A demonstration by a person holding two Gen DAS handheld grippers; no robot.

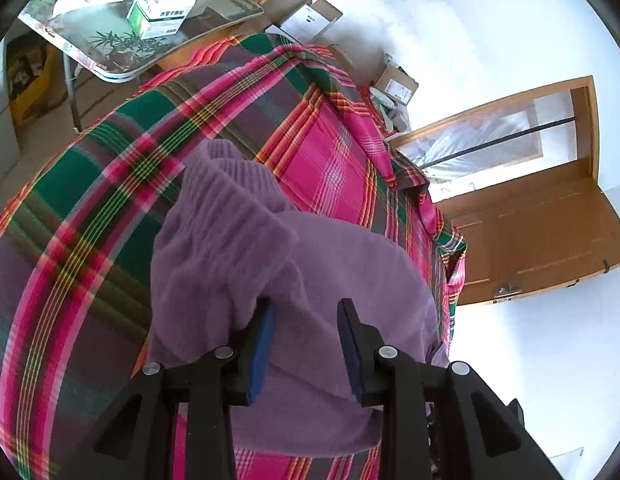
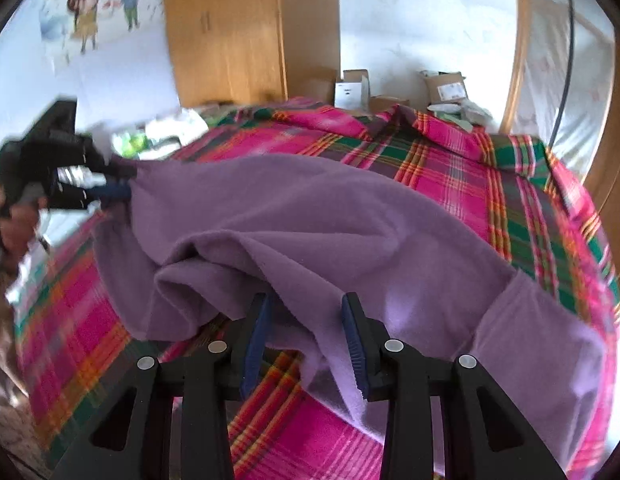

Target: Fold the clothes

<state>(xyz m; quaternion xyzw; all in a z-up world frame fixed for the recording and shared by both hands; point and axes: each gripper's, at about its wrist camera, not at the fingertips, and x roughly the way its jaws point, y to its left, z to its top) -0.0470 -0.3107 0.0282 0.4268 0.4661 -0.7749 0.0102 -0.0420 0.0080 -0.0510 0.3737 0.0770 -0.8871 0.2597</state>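
A purple fleece sweater (image 2: pixel 310 216) lies across a bed covered with a pink, green and orange plaid sheet (image 2: pixel 489 184), stretched between the two grippers and sagging in loose folds toward the bed's near edge.

In the left wrist view the left gripper (image 1: pixel 306 320) has its blue-padded fingers (image 1: pixel 264 344) spread – the sweater's body fills the gap between them, but the pads stand apart from each other and I cannot tell whether they pinch any cloth. The ribbed cuff of a sleeve (image 1: pixel 230 184) rises just ahead of this gripper, bunched and folded over itself. In the right wrist view the same gripper appears blurred at the left edge of the bed, its tips meeting the sweater's far corner.

The right gripper (image 2: pixel 310 328) is also spread, with a fold of the sweater's edge draped between its fingers (image 2: pixel 355 344) and hanging against the right pad – a paler hem band (image 2: pixel 541 336) trails off toward the bed's right side.

Beyond the bed's far edge stand a wooden wardrobe (image 2: pixel 230 28) and some cardboard boxes (image 2: pixel 445 84). In the left wrist view a folding table with a tissue box (image 1: pixel 162 8) sits past the bed's corner, and an open wooden door (image 1: pixel 541 232) is on the right.
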